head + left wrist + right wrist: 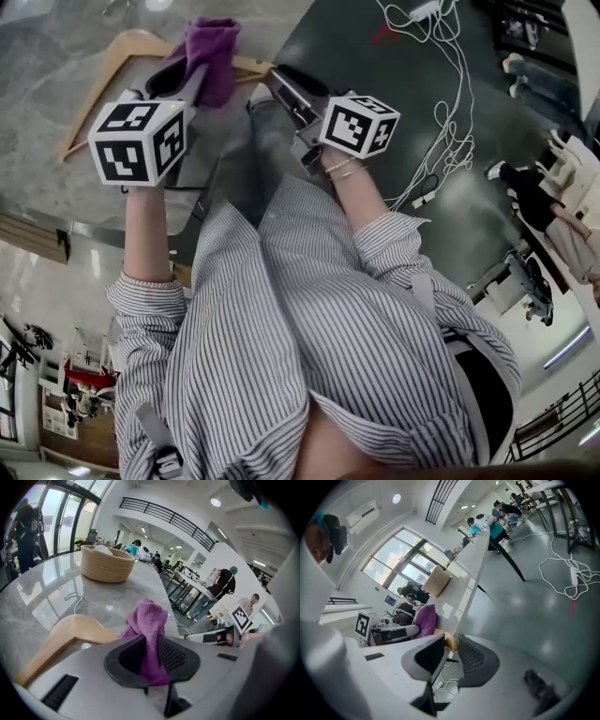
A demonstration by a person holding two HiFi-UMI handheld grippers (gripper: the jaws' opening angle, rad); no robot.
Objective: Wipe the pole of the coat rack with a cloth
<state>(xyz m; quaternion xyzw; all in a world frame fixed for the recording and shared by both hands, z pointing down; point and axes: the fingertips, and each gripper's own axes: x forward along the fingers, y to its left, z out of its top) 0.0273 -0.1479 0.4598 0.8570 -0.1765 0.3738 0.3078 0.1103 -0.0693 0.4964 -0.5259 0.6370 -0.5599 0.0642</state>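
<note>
Two grippers work at the edge of the marble table [56,56]. The left gripper [150,641] is clamped on a purple cloth [147,620], which bunches up out of its jaws and hangs over one arm of the wooden hanger [70,632]. The hanger lies flat on the table, one end reaching the table's edge. There the right gripper [281,89] has its jaws closed on that end's tip. A woven basket [107,564] stands farther along the table, well apart from the hanger.

Head cam down; cloth [211,56] shared
</note>
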